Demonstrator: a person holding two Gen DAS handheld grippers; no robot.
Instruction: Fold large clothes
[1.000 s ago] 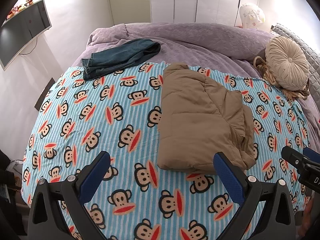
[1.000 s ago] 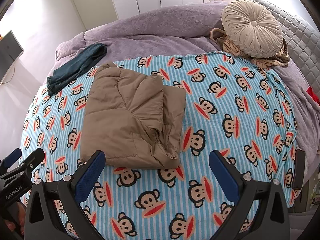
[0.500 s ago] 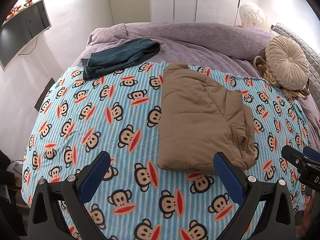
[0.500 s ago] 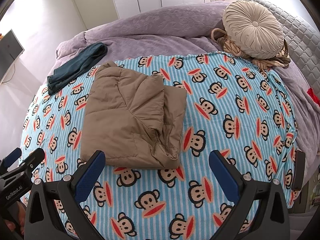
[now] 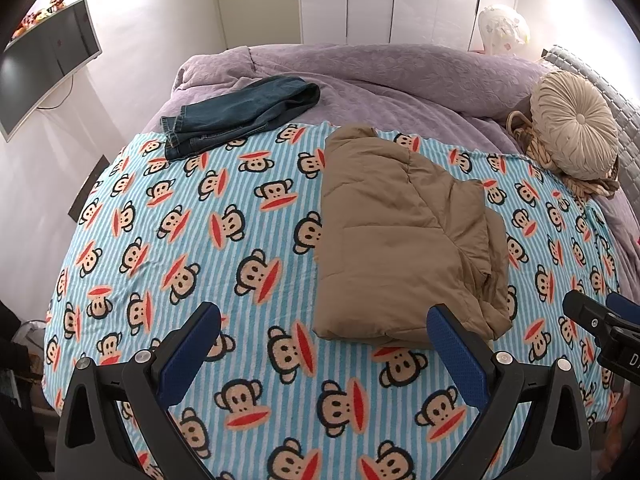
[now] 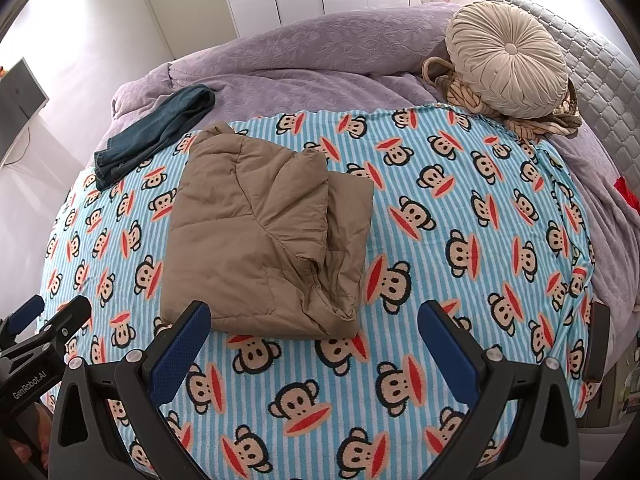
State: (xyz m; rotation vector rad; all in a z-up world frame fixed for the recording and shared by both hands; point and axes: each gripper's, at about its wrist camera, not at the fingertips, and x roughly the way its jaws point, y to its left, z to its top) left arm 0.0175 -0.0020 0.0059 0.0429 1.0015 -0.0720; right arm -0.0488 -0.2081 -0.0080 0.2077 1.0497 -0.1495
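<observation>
A tan padded jacket lies folded into a thick rectangle on the blue striped monkey-print sheet. My left gripper hovers open over the sheet, just short of the jacket's near edge, with nothing between its blue pads. My right gripper is open too, empty, near the same edge from the other side. Each gripper shows at the edge of the other's view.
Folded dark jeans lie at the far left on the purple duvet. A round beige cushion sits on a woven bag at the far right. A monitor hangs left; closet doors stand behind.
</observation>
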